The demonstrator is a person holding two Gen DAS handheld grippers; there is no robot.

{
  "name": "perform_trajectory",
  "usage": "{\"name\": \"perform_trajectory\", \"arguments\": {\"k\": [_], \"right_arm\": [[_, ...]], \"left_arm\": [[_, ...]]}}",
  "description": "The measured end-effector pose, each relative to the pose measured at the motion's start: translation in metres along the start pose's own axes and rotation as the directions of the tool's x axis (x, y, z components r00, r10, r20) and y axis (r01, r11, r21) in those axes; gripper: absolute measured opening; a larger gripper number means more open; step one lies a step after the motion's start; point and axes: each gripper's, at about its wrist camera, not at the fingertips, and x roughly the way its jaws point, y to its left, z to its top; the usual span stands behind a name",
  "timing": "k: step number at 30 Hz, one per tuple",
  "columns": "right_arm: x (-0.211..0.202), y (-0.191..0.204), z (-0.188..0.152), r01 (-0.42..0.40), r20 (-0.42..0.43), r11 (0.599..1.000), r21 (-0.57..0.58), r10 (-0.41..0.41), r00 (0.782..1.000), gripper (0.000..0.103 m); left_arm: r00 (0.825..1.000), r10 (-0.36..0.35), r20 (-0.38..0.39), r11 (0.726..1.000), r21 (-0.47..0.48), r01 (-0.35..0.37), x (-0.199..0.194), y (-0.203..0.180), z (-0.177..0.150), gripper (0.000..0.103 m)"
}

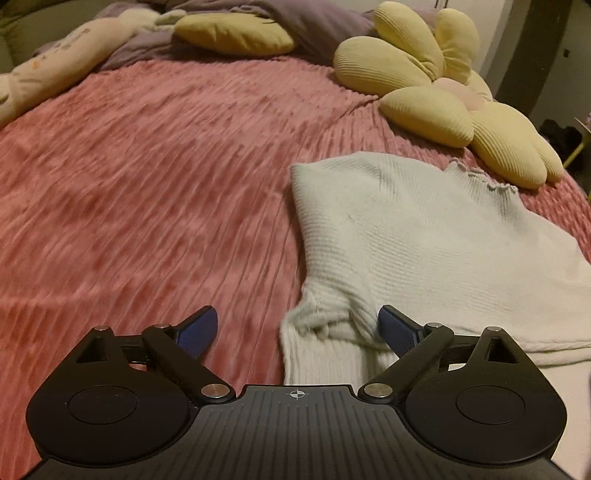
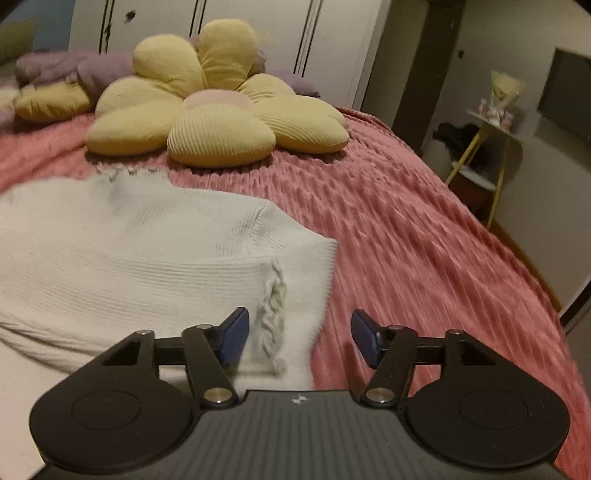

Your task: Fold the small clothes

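White ribbed knit sweater [image 1: 424, 251] lies flat on pink ribbed plush bedspread [image 1: 147, 184], frilled collar toward yellow flower-shaped cushion [image 2: 214, 110]. Left gripper [image 1: 297, 328] low over sweater's left sleeve, jaws spread wide, blue pads [image 1: 195, 330] holding nothing. Right gripper [image 2: 299, 338] over sweater's right edge, by braided trim; jaws wide apart, empty. Purple bedding [image 1: 295, 22] and cream plush toy [image 1: 62, 55] at far end of bed.

Dim, warm indoor light fills both views; the pink bedspread [image 1: 147, 184] smears with motion blur, and fisheye distortion bends the frame edges.
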Motion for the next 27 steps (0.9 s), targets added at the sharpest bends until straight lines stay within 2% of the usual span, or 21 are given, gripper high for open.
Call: {"name": "perform_trajectory", "arguments": {"k": [1, 3, 7, 14, 20, 27], "right_arm": [[-0.008, -0.005, -0.004, -0.034, -0.013, 0.999, 0.029, 0.034, 0.999, 0.063], [-0.026, -0.014, -0.018, -0.111, -0.041, 0.991, 0.076, 0.114, 0.993, 0.07], [-0.06, -0.021, -0.053, -0.218, -0.093, 0.97, 0.111, 0.229, 0.969, 0.073], [-0.119, -0.026, -0.092, -0.282, -0.125, 0.952, 0.116, 0.296, 0.947, 0.079], [-0.163, -0.037, -0.133, -0.292, -0.176, 0.95, 0.111, 0.308, 0.935, 0.081], [-0.194, -0.056, -0.173, -0.3, -0.198, 0.932, 0.203, 0.339, 0.92, 0.082]], "left_arm": [[1.0, 0.006, -0.01, 1.0, 0.002, -0.006, -0.004, -0.001, -0.002, 0.097], [0.999, 0.023, -0.035, 0.999, 0.025, -0.022, -0.011, -0.005, -0.008, 0.097], [0.998, 0.028, -0.05, 0.997, 0.068, -0.025, -0.03, -0.01, -0.028, 0.097], [0.994, -0.001, -0.109, 0.997, 0.082, 0.01, -0.071, -0.008, -0.071, 0.097], [0.987, -0.02, -0.162, 0.993, 0.107, 0.038, -0.111, 0.009, -0.129, 0.098], [0.979, -0.067, -0.195, 0.997, 0.02, 0.073, -0.146, 0.046, -0.178, 0.098]]}}
